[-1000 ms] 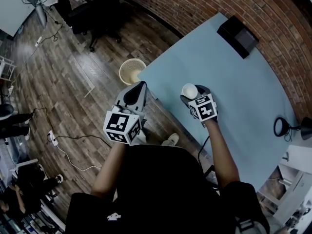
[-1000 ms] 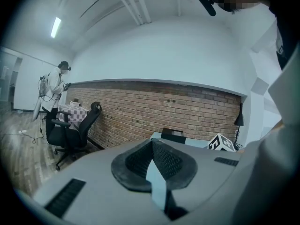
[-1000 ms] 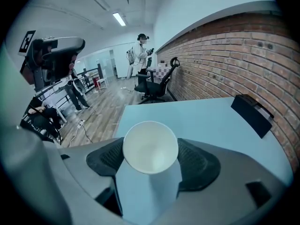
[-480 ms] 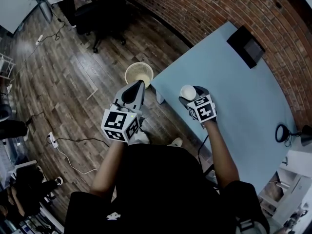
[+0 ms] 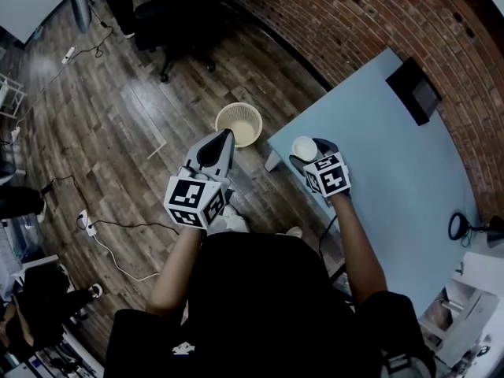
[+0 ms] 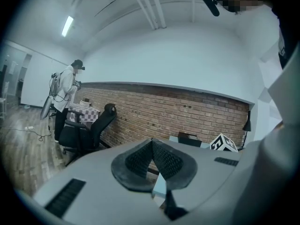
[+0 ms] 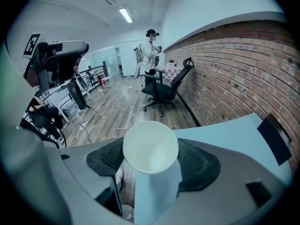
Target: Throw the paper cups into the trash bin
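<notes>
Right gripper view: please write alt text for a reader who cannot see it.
The right gripper holds a white paper cup between its fingers, open mouth toward the camera. Behind are a pale blue table, a brick wall, a wooden floor and a black office chair.

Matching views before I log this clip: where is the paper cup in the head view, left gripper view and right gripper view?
Head view: paper cup right of centre, over the blue table corner.
Left gripper view: not in it.
Right gripper view: bottom centre, between the jaws, mouth toward the camera.
Shared landmark: the brick wall, in all three.
</notes>
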A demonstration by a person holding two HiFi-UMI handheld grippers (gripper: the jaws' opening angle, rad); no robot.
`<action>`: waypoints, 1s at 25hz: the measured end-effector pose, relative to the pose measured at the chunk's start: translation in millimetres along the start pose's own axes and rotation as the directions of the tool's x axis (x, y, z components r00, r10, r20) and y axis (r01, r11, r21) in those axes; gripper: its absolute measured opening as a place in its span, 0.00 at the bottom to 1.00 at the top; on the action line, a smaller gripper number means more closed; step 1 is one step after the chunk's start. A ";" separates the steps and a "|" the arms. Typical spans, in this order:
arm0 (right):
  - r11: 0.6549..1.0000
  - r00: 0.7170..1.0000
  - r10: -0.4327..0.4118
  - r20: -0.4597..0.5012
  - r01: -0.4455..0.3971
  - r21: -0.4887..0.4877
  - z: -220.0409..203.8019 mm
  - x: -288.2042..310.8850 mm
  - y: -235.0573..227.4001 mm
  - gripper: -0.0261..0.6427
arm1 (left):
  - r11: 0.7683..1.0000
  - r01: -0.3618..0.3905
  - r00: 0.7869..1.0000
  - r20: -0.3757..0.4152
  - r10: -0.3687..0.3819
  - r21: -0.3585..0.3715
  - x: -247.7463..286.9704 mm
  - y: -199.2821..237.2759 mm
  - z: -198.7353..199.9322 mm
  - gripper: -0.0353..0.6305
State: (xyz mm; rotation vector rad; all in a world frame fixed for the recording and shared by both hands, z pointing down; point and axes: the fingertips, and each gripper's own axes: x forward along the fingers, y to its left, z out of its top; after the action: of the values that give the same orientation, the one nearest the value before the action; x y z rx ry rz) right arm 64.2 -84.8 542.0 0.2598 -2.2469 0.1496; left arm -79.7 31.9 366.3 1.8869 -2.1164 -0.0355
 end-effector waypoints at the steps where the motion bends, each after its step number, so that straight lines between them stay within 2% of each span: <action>1: 1.000 1.000 0.001 -0.001 -0.001 0.001 4.5 3.9 4.8 0.57 | 1.000 -0.001 1.000 -0.001 0.001 -0.001 -3.7 8.1 0.1 0.06; 6: 1.000 1.000 0.005 0.009 -0.005 0.013 30.7 24.5 29.1 0.57 | 0.999 -0.029 1.000 0.000 0.029 -0.019 -24.3 58.5 1.3 0.06; 12: 1.000 1.000 0.001 0.007 -0.001 -0.022 55.1 41.3 57.6 0.57 | 0.997 -0.053 0.999 0.008 0.054 -0.051 -50.9 99.7 -1.6 0.06; 19: 0.999 1.000 0.026 -0.004 -0.026 -0.030 66.9 60.5 89.0 0.57 | 0.996 -0.061 0.998 -0.010 0.061 -0.065 -64.4 130.2 -8.4 0.06; 25: 0.999 0.999 0.034 -0.007 -0.035 -0.041 78.6 71.0 91.8 0.57 | 0.995 -0.070 0.997 -0.021 0.069 -0.076 -61.0 144.8 -9.7 0.06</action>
State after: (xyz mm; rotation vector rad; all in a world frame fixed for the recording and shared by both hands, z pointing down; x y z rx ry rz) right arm -60.4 -20.7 545.3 0.1983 -2.2460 0.1224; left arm -211.9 112.6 394.5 1.7628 -2.1359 -0.0823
